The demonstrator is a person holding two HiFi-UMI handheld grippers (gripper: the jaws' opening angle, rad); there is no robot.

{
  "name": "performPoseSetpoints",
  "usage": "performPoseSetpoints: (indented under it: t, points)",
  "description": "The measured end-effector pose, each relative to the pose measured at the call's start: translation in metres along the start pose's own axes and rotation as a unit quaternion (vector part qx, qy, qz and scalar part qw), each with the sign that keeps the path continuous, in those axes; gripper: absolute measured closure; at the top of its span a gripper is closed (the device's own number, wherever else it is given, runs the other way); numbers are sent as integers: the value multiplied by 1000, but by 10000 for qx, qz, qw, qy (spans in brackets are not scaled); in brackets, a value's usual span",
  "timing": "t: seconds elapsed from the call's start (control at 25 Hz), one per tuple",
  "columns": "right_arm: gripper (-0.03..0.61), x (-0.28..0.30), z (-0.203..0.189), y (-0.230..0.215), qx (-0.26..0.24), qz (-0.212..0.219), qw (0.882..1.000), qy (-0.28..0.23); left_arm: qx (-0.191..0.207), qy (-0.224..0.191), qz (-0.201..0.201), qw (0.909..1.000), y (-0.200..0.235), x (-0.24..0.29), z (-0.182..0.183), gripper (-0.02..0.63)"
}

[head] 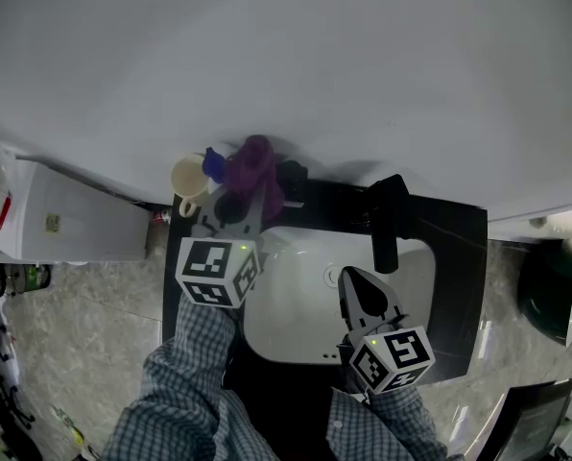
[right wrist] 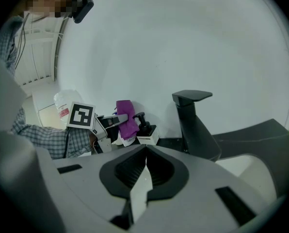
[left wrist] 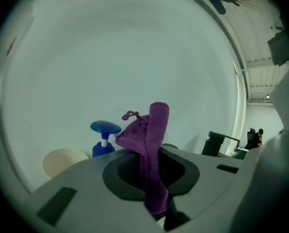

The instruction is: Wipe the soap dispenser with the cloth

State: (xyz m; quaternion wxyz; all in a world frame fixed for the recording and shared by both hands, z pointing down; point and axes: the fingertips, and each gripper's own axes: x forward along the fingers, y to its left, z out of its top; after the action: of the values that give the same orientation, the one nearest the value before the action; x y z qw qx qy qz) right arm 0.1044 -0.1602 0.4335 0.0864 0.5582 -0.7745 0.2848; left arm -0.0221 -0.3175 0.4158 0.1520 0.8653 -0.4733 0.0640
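My left gripper [head: 250, 200] is shut on a purple cloth [head: 257, 169], which sticks up past its jaws at the back of the counter. In the left gripper view the cloth [left wrist: 153, 135] is clamped in the left gripper [left wrist: 154, 178], right beside a blue pump soap dispenser [left wrist: 104, 136]. The head view shows that dispenser [head: 214, 164] just left of the cloth. A black pump dispenser [right wrist: 144, 124] on a white base stands just right of the cloth [right wrist: 126, 116]. My right gripper [head: 353, 279] hovers over the basin, and in its own view the gripper [right wrist: 145, 168] is shut and empty.
A cream cup [head: 188, 176] stands left of the blue dispenser. A black faucet [head: 390, 217] rises behind the white basin [head: 296, 329], set in a black counter [head: 459, 277]. A white cabinet [head: 65, 214] sits at the left, with the wall close behind everything.
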Motion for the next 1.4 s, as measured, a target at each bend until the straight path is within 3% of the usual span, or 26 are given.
performPoseSetpoints:
  t: [0.32, 0.6, 0.96, 1.2, 1.4]
  points:
    - [560, 2, -3, -5, 25, 3, 10000, 33, 53, 487, 116, 9987, 6, 11, -35, 554]
    - [560, 0, -4, -10, 56, -19, 10000, 44, -86, 523, 281, 9982, 13, 9, -52, 554]
    - [560, -3, -9, -14, 80, 28, 9999, 68, 46, 1036, 360, 9940, 8, -4, -89, 554]
    - [560, -7, -6, -14, 79, 82, 9999, 27, 242, 992, 298, 9943, 1, -19, -77, 554]
    - [560, -8, -2, -17, 59, 112, 9999, -19, 935, 357, 201, 9948, -16, -33, -26, 554]
